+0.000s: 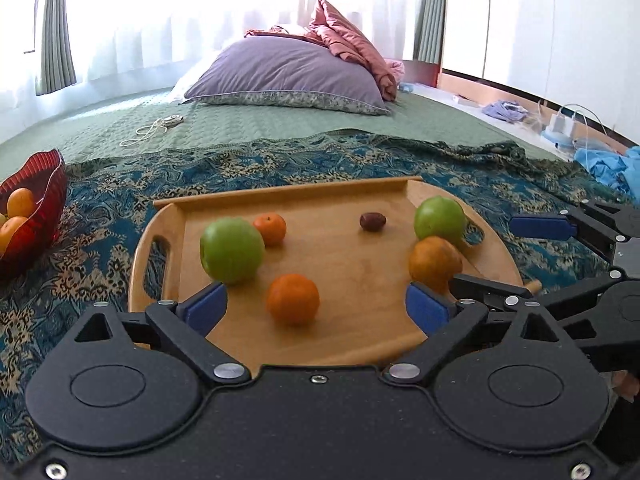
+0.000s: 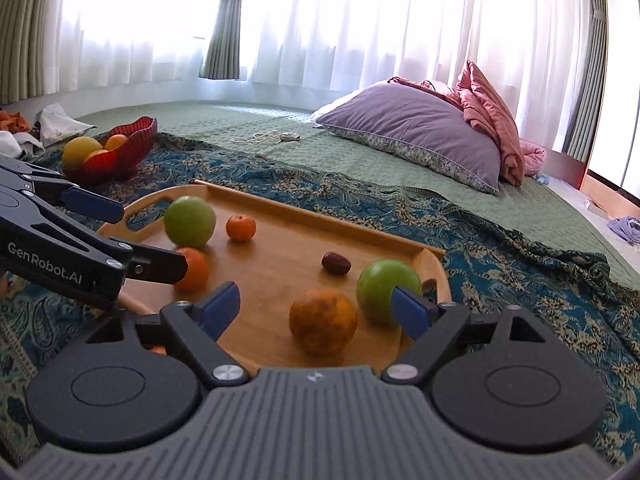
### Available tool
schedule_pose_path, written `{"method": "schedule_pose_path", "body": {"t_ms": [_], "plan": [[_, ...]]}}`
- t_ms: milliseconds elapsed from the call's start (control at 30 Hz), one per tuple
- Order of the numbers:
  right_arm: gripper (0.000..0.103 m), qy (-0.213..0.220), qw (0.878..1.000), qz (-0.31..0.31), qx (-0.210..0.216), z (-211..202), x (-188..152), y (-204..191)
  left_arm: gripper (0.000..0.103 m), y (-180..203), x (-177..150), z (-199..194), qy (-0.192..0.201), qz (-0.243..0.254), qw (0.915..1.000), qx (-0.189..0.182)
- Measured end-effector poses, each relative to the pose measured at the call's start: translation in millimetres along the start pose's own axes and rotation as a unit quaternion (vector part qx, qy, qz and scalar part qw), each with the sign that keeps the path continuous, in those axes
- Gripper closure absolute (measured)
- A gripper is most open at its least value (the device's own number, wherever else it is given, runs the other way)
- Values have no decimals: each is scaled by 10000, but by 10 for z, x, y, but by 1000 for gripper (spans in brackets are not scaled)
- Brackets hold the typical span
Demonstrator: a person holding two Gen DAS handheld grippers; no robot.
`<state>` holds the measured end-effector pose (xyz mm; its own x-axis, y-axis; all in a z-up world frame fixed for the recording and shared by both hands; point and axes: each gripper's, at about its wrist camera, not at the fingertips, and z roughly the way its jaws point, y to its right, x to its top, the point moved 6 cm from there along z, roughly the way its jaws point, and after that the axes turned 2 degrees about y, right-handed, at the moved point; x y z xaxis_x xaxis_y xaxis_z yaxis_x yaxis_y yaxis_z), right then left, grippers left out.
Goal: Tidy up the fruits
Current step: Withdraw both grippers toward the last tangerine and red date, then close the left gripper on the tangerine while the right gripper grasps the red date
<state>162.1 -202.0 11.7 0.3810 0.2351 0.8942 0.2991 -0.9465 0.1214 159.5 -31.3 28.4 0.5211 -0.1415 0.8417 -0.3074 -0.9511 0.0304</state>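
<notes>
A wooden tray (image 1: 352, 336) (image 2: 280, 276) lies on a patterned cloth on the bed. On it are two green apples (image 1: 232, 250) (image 1: 440, 218), a large orange (image 1: 293, 299), a small mandarin (image 1: 271, 229), a dull orange fruit (image 1: 434, 264) (image 2: 323, 320) and a dark date (image 1: 373, 221) (image 2: 336, 262). My left gripper (image 1: 316, 308) is open, with the large orange between its fingers. My right gripper (image 2: 316, 304) is open around the dull orange fruit, beside a green apple (image 2: 384, 288). Neither holds anything.
A red bowl (image 1: 44, 216) (image 2: 132, 148) with oranges stands left of the tray. A purple pillow (image 1: 288, 76) and pink blanket (image 1: 352, 44) lie behind. A white cable (image 1: 152, 130) lies on the green bedspread. Blue cloth (image 1: 616, 168) and clutter lie at the right.
</notes>
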Motion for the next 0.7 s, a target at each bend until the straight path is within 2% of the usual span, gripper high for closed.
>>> {"method": "schedule_pose_path", "body": {"t_ms": [567,633,700], "plan": [[12,-190,9982,-557,110,-123,-421,-242,6,146,-498,-61,-331,400,9986,-138],[12,-233,9978,-602,154,-117,-459,-272,7,175,-534,-53,-373,424,9982,-218],[12,-266,9972,-668,190,-111,-497,-310,16,207,-565,-42,-422,452,9975,-327]]}}
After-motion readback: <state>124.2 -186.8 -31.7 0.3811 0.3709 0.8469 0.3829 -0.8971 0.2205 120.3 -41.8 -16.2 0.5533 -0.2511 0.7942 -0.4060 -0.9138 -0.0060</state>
